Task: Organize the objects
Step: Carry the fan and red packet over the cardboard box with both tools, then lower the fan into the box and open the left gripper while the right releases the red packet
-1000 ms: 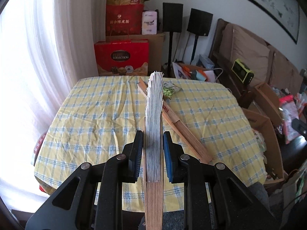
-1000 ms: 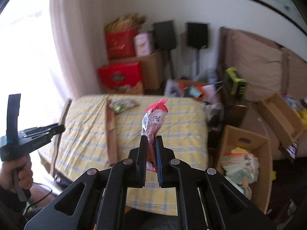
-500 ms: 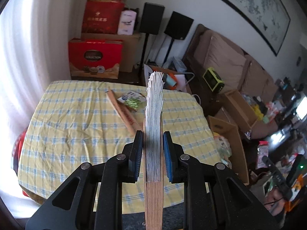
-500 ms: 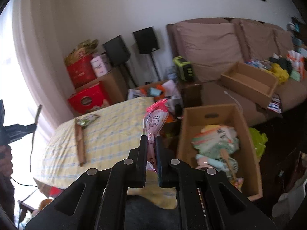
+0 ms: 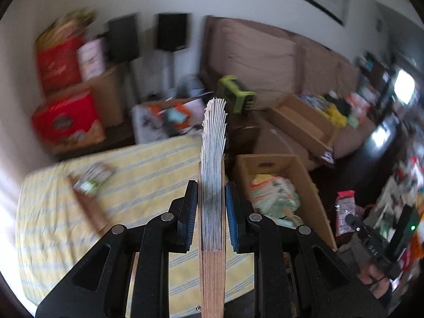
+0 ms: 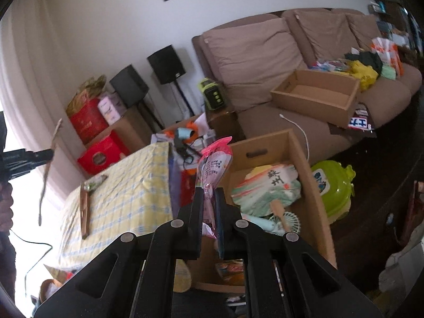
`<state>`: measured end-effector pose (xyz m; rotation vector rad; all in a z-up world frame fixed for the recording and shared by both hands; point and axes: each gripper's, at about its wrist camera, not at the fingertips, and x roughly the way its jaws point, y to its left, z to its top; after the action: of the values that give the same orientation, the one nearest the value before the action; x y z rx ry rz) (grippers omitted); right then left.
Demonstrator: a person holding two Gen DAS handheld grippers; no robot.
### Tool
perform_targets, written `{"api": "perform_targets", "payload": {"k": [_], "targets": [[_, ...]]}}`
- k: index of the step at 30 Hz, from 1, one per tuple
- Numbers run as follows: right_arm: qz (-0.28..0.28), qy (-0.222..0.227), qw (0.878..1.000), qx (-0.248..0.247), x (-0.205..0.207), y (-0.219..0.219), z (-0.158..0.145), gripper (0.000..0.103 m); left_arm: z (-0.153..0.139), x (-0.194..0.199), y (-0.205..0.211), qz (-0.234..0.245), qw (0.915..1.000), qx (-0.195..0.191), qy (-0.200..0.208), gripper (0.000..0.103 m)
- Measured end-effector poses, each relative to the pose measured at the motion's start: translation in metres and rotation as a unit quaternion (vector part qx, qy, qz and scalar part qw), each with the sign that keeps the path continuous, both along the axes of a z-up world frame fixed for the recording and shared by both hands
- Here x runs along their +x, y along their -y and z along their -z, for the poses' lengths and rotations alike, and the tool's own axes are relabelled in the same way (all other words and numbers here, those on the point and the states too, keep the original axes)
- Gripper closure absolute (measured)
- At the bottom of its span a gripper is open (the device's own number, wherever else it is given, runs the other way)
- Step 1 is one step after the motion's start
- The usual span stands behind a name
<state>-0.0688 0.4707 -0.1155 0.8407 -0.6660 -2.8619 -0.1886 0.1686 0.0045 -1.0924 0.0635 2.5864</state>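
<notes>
Cluttered living room, sofa [image 6: 265, 61] at 12 o'clock. Left gripper [image 5: 211, 212] fingers clamp folded fan [image 5: 213, 164]; right gripper [image 6: 209, 212] fingers pinch pink snack bag [image 6: 213, 169]. Cardboard box [image 6: 312, 201] at 2 o'clock. Risk: long fan catches box edge, slips out.

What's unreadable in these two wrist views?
- Left wrist: snack bag and stick on the table smeared by motion blur.
- Left wrist: fan base cut off by the bottom edge.
- Right wrist: pink packet lower end hidden by the right tongs.
- Right wrist: box bottom covered by its contents.
</notes>
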Motion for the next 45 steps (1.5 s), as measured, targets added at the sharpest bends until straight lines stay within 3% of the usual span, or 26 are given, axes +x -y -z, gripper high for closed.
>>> {"api": "perform_targets", "payload": {"k": [6,9,14,17,21,24,27,35,45], "targets": [[0.054,0.002,0.998,-0.011,0.014,-0.049,0.002,0.096,-0.004,0.003,-0.101,0.071,0.9974,0.008,-0.007,0.084],[0.068,0.008,0.998,-0.006,0.017,-0.060,0.007,0.096,0.006,0.002,-0.136,0.093,0.9953,0.022,0.013,0.084],[0.071,0.032,0.997,-0.005,0.012,-0.068,0.025,0.096,0.044,-0.004,-0.176,0.108,0.9920,0.023,0.062,0.084],[0.064,0.047,0.997,-0.008,0.008,-0.065,0.037,0.096,0.085,-0.015,-0.192,0.100,0.9901,0.004,0.098,0.084],[0.055,0.062,0.997,-0.010,0.002,-0.062,0.049,0.096,0.136,-0.020,-0.196,0.086,0.9860,-0.014,0.143,0.084],[0.047,0.081,0.996,-0.006,-0.003,-0.057,0.059,0.096,0.163,-0.019,-0.196,0.083,0.9812,-0.014,0.174,0.084],[0.040,0.102,0.994,-0.002,-0.007,-0.052,0.070,0.096,0.176,-0.019,-0.195,0.083,0.9799,-0.025,0.180,0.084],[0.004,0.134,0.991,0.017,-0.019,-0.038,0.087,0.096,0.191,-0.017,-0.201,0.104,0.9742,-0.049,0.194,0.083],[-0.013,0.160,0.987,0.004,-0.027,-0.033,0.103,0.096,0.190,-0.016,-0.207,0.111,0.9750,-0.052,0.185,0.083]]}}
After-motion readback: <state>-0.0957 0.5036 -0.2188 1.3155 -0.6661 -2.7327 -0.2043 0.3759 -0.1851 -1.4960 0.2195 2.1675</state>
